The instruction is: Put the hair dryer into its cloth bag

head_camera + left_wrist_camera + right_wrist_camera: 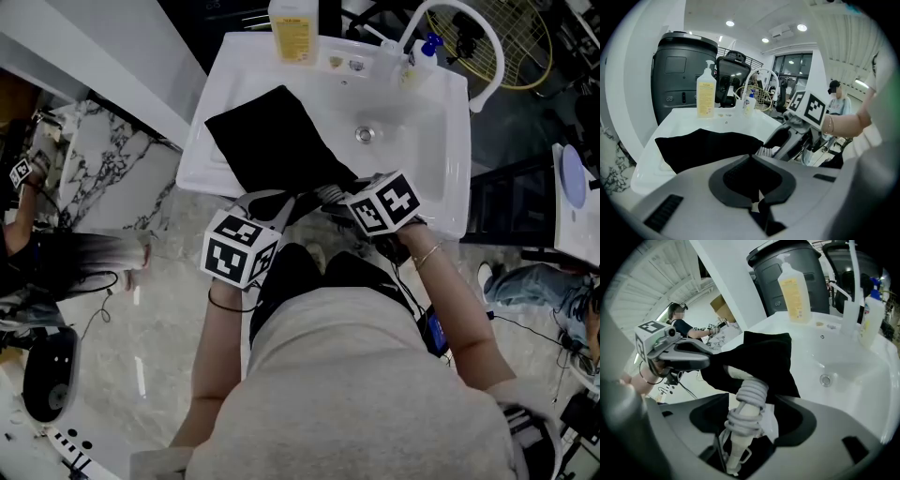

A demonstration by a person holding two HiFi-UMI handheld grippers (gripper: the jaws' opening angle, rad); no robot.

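Head view shows the smooth white sink with the matte black cloth bag lying flat in its basin, mouth draped over the front rim. My left gripper is pinched tight on the bag's soft edge. My right gripper stands wide around the hair dryer, gripping nothing. The dryer's pale handle, wound with ribbed grey cord, pokes out of the bag. A yellow soap bottle, curved faucet and round metal drain sit beyond.
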